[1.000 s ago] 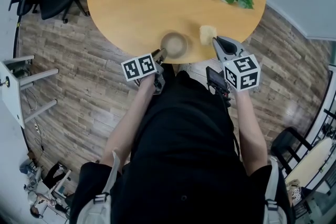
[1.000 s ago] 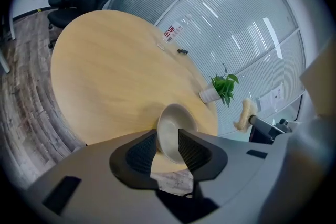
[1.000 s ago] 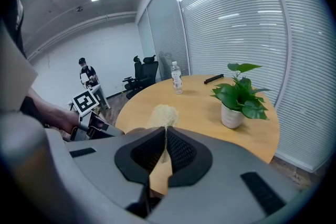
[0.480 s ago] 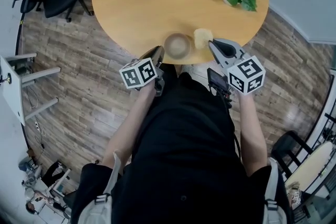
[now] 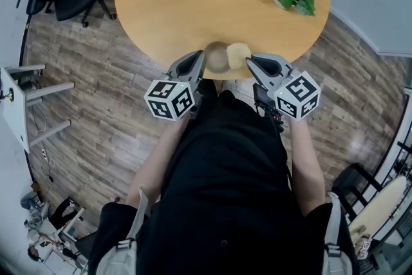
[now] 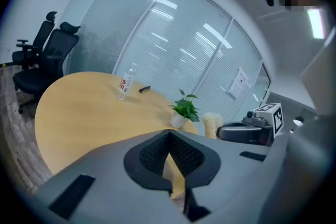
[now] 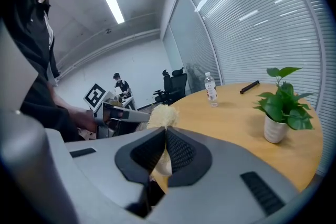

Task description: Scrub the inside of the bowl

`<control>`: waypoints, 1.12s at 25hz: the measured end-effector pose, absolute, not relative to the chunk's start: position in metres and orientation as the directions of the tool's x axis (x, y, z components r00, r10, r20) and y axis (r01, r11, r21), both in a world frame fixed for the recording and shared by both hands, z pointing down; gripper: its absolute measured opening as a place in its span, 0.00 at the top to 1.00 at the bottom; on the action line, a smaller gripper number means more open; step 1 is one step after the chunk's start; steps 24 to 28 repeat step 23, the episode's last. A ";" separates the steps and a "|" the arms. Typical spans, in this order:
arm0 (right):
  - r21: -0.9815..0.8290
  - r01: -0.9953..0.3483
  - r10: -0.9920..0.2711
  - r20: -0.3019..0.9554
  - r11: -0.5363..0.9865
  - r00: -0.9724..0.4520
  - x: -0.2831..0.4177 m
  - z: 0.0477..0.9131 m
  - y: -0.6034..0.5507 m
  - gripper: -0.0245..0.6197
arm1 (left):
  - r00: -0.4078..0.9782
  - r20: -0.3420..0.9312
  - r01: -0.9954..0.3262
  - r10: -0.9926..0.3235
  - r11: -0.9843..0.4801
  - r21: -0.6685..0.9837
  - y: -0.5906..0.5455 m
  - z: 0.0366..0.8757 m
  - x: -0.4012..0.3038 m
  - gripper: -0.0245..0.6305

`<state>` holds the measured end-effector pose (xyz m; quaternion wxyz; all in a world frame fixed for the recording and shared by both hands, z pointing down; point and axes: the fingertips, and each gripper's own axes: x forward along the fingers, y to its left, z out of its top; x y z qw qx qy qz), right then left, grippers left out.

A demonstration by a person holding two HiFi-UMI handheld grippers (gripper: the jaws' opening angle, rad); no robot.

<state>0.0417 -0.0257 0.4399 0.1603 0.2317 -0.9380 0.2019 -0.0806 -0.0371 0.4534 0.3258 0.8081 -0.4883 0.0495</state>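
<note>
Round wooden table (image 5: 193, 3) fills the head view; by its near edge the bowl (image 5: 217, 60) shows between the left gripper (image 5: 201, 55) and the right gripper (image 5: 248, 60). Left gripper view: jaws just closed, pinching the bowl's rim. Right gripper view: jaws clamped on a pale scrubber (image 7: 159, 114).

Black top (image 5: 222, 164) w/ pale shoulder straps (image 5: 132, 228); grey left gripper (image 5: 201, 55) & right gripper (image 5: 250, 60) (b/w marker cubes (image 5: 170, 100)).

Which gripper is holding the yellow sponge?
The right hand-held gripper: the sponge is pinched in its jaws. The left one grips the bowl instead.
</note>
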 end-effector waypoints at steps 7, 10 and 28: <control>-0.314 -0.492 -0.368 0.380 0.812 -0.849 0.041 0.434 -0.026 0.93 | 0.578 0.327 -0.800 -0.748 -0.440 0.408 -0.034 0.426 -0.062 0.94; -0.317 -0.502 -0.377 0.381 0.805 -0.844 0.043 0.435 -0.027 0.93 | 0.589 0.316 -0.793 -0.744 -0.459 0.400 -0.032 0.423 -0.059 0.94; -0.312 -0.506 -0.379 0.385 0.804 -0.841 0.046 0.434 -0.027 0.93 | 0.608 0.341 -0.793 -0.717 -0.525 0.309 -0.027 0.420 -0.045 0.94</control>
